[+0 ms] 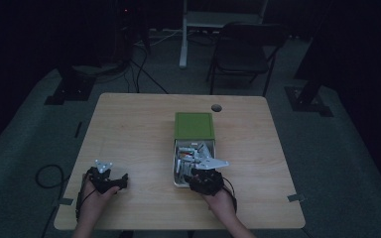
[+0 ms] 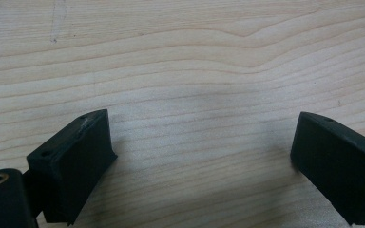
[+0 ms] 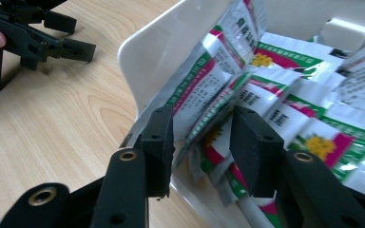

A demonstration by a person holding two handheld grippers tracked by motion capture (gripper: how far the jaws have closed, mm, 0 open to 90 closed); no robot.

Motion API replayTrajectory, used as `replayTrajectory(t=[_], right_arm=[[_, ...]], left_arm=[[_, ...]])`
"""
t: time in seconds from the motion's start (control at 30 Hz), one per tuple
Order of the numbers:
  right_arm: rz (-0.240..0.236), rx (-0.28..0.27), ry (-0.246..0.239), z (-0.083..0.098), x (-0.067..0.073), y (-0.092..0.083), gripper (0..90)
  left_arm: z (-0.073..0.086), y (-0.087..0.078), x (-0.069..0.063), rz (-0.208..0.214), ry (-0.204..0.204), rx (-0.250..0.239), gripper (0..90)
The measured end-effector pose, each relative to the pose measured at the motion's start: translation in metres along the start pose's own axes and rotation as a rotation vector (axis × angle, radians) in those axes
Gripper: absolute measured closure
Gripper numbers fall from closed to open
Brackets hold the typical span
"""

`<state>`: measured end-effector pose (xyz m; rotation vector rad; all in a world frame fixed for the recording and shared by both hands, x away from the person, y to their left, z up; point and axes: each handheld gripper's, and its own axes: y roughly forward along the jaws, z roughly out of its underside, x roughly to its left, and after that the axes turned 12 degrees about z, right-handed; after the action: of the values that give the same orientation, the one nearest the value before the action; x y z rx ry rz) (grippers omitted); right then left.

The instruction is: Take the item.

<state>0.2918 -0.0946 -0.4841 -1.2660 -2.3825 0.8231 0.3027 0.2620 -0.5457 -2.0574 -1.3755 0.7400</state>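
The step in hand looks like the pick: the right gripper (image 3: 202,142) reaches into the near end of the white plastic bin (image 3: 157,52), its two black jaws partly apart and straddling the edges of a couple of glossy foil sachets (image 3: 204,71) printed in green, magenta and white with a yellow flower. The pads appear close to the packets but not pressed flat on them, so I judge the grasp not yet made. Beyond the jaws more of the same sachets lie loosely heaped, crinkled and overlapping, against the bin's smooth curved wall. In the high view the bin's flat green lid (image 1: 194,125) lies at its far end.

The next move calls for closing on one packet alone; the slick film and the tight stack could let two come up together or slip out.

The left gripper (image 2: 202,156) rests well to the side over the pale wood-grain table (image 2: 185,57), jaws spread wide, nothing between them.
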Motion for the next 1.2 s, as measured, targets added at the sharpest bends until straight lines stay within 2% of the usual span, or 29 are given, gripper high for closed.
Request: replayTrajectory(t=[0.33,0.77,1.03,1.2], right_arm=[[0.071,0.007,-0.004,0.000,0.009,0.009,63.5],[0.082,0.032,-0.020,0.001,0.010,0.014,73.5],[0.108,0.015,-0.003,0.003,0.008,0.010,85.7],[0.117,0.003,0.004,0.001,0.005,0.005,86.5]], left_arm=[[0.000,0.000,0.000,0.000,0.000,0.000,6.9],[0.000,0.000,0.000,0.000,0.000,0.000,6.9],[0.000,0.000,0.000,0.000,0.000,0.000,6.9],[0.000,0.000,0.000,0.000,0.000,0.000,6.9]])
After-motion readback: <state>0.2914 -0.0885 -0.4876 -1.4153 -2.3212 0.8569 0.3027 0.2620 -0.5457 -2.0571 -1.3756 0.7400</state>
